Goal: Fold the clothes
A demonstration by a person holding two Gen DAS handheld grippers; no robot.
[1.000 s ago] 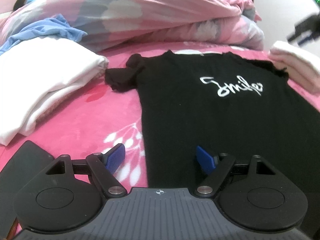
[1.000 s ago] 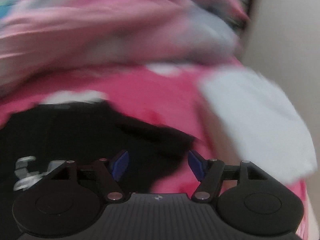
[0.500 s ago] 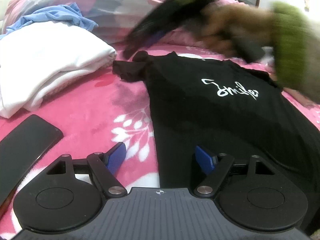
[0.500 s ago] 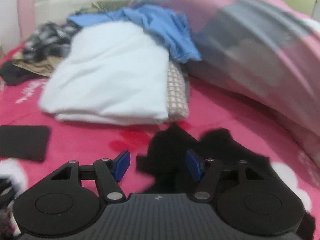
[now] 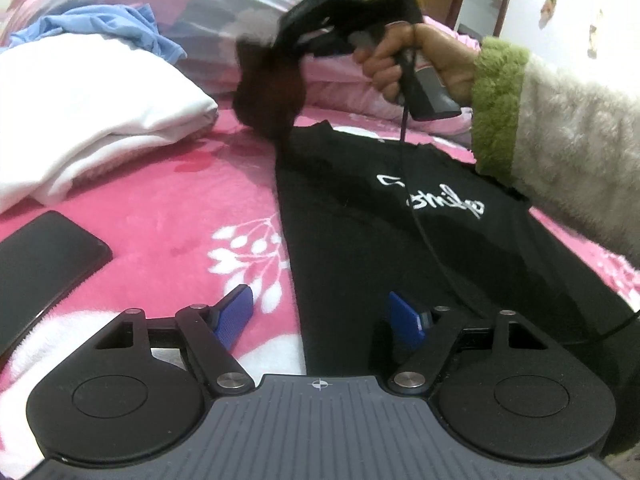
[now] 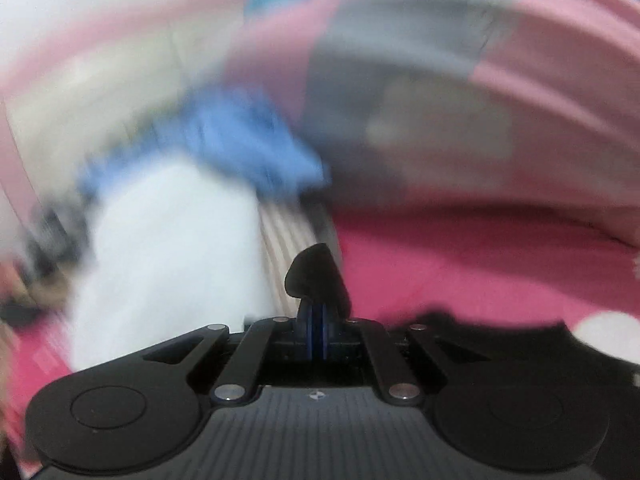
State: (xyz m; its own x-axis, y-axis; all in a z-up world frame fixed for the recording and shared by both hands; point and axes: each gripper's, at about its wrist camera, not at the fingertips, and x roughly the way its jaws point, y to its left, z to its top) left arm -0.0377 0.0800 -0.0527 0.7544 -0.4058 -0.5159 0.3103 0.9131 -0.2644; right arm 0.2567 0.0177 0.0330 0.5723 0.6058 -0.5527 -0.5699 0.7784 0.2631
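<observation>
Left wrist view, left to right. Flat black phone (image 5: pixel 44 256) at the far left on the pink floral bedspread (image 5: pixel 168 216). Behind it, a folded white garment (image 5: pixel 88 112) with a crumpled blue cloth (image 5: pixel 108 28) on top, backed by a pink-and-grey quilt (image 5: pixel 200 4).

Left gripper (image 5: pixel 320 314): jaws fairly wide and just been narrowing, nothing pinched. They straddle the left hem edge of the black T-shirt with white script lettering (image 5: pixel 400 220), which lies flat on the bedspread, centre to right.

Right gripper (image 5: pixel 276 76): held by a hand (image 5: pixel 416 60) in a fuzzy green-cuffed cream sleeve (image 5: pixel 560 132). It lifts the shirt's left sleeve off the bed.

Right wrist view: jaws just snapped together, blue pads (image 6: pixel 318 334) clamped on a fold of the black fabric. Background blurred.
</observation>
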